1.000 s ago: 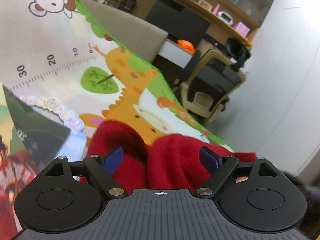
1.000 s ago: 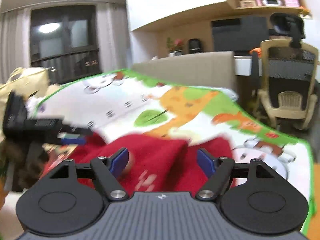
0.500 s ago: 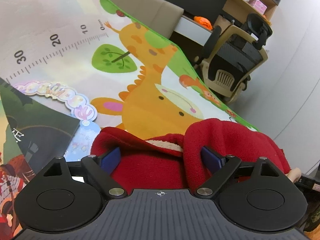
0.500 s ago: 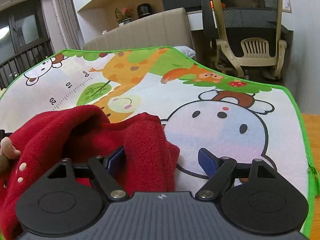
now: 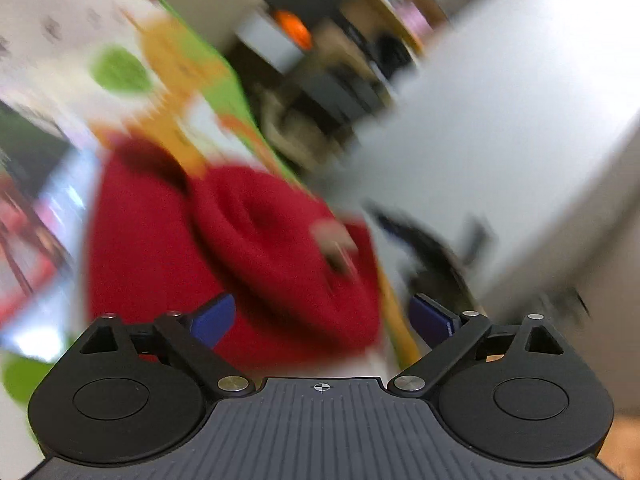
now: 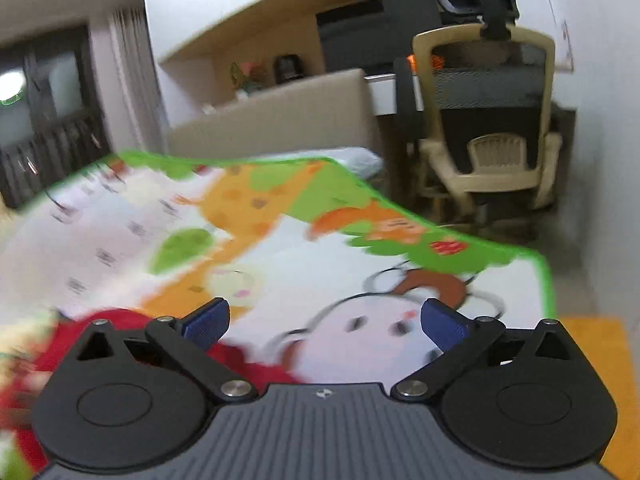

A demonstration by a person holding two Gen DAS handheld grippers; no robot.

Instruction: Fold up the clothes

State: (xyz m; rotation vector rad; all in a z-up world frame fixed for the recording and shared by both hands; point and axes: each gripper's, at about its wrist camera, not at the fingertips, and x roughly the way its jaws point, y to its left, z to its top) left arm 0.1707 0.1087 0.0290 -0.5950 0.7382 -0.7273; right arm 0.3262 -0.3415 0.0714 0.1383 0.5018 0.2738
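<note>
Two grippers, left and right, both hold their jaws spread with nothing between them. One red fleece garment lies bunched on one cartoon play mat, ahead of the left gripper and low-left of the right. Beyond stands one office chair.

Both tongs, left and right, share black linkage arms, silver pivot screws, blue fingertip pads and ribbed grey housings.
</note>
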